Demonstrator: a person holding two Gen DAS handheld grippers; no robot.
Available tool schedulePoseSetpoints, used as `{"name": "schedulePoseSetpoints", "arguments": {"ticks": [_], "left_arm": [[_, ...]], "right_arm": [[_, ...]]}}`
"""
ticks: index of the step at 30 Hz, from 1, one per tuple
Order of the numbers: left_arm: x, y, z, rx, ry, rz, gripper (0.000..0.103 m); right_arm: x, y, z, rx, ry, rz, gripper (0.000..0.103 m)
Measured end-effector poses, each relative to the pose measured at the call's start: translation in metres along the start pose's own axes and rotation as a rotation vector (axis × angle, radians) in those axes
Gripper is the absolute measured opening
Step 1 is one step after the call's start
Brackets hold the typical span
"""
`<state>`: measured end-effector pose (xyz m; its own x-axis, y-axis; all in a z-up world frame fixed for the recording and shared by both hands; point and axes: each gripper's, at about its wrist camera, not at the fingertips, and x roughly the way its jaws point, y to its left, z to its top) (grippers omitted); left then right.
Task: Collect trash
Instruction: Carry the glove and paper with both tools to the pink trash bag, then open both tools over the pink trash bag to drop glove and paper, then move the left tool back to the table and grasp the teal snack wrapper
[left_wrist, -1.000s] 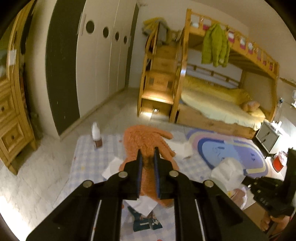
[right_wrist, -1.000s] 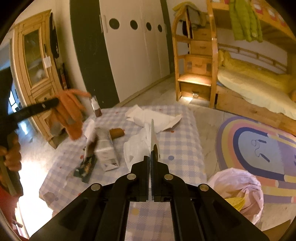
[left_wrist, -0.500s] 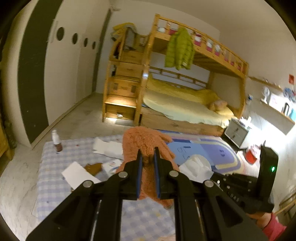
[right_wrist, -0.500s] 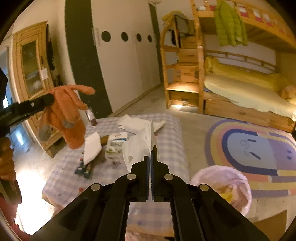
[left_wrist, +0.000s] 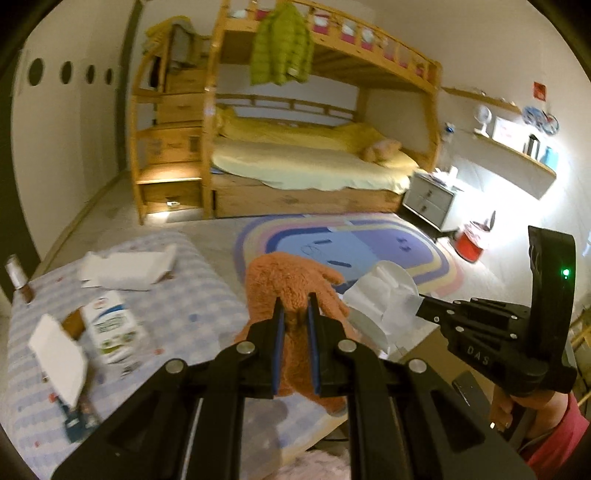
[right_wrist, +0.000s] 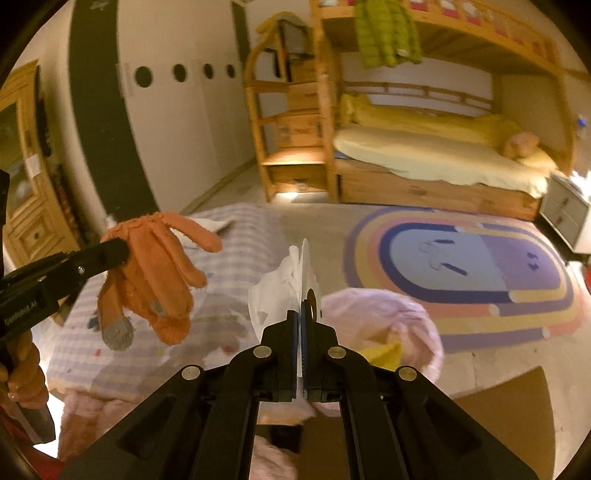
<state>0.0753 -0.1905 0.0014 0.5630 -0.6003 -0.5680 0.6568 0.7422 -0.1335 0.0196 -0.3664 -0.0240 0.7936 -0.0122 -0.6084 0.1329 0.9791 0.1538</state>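
left wrist view, read left to right: on the checked table (left_wrist: 207, 295) lie one small bottle (left_wrist: 16, 277), one flat white card (left_wrist: 59, 354), one milk carton (left_wrist: 110, 328), one dark wrapper (left_wrist: 79, 421) and one crumpled sheet of paper (left_wrist: 125, 269), five loose pieces in all, though blur may hide others. at centre the left gripper (left_wrist: 293, 321) has its fingers closed on one orange glove (left_wrist: 291, 284), held in the air off the table's right edge. to the right, the right gripper (left_wrist: 424, 310) pinches one white tissue (left_wrist: 380, 299), carried just beside the glove. right wrist view, same order: the glove (right_wrist: 151, 280) hangs from the left gripper (right_wrist: 118, 247), fingers drooping, its long axis running down and slightly right; at centre the right gripper (right_wrist: 302, 310) has its fingers pressed flat on the tissue (right_wrist: 280, 291), which stands edge-on above the tips; directly beyond and below lies one pink trash bag (right_wrist: 384, 317), mouth open, yellow scrap inside, on the floor between table and rug (right_wrist: 461, 273). the governing relation, as judged: the bag lies ahead of and under the right fingers, so the right hand is the nearer one, and the tissue looks nearly placed for release; the glove hangs left of the bag mouth, over the table's edge, and would need to travel right.
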Motion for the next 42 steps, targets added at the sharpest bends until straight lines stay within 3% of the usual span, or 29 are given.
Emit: {"name": "schedulePoseSetpoints", "arguments": {"ticks": [8,16,18,20,22,24,32,42], "left_arm": [[0.058,-0.031,0.013,0.041,0.044,-0.071,0.01],[0.106,-0.048,0.038,0.06,0.065,-0.085,0.011],[0.113,-0.049,0.043,0.052,0.061,-0.085,0.015],[0.115,-0.048,0.046,0.043,0.058,-0.074,0.033],[0.111,-0.045,0.048,0.032,0.04,-0.076,0.039],[0.107,-0.044,0.049,0.032,0.03,-0.06,0.044],[0.071,-0.025,0.03,0.015,0.017,0.026,0.046],[0.011,0.007,0.013,-0.033,-0.023,0.103,0.046]], "right_arm": [[0.022,-0.044,-0.002,0.058,0.032,-0.051,0.001],[0.056,-0.075,0.001,0.097,0.073,-0.064,0.001],[0.063,-0.077,0.002,0.099,0.08,-0.062,0.005],[0.072,-0.08,0.002,0.104,0.1,-0.072,0.006],[0.074,-0.08,0.001,0.118,0.108,-0.084,0.022],[0.071,-0.081,0.0,0.129,0.104,-0.096,0.028],[0.034,-0.075,0.0,0.159,0.051,-0.082,0.028],[0.004,-0.016,0.012,0.063,0.006,-0.013,0.028]]}}
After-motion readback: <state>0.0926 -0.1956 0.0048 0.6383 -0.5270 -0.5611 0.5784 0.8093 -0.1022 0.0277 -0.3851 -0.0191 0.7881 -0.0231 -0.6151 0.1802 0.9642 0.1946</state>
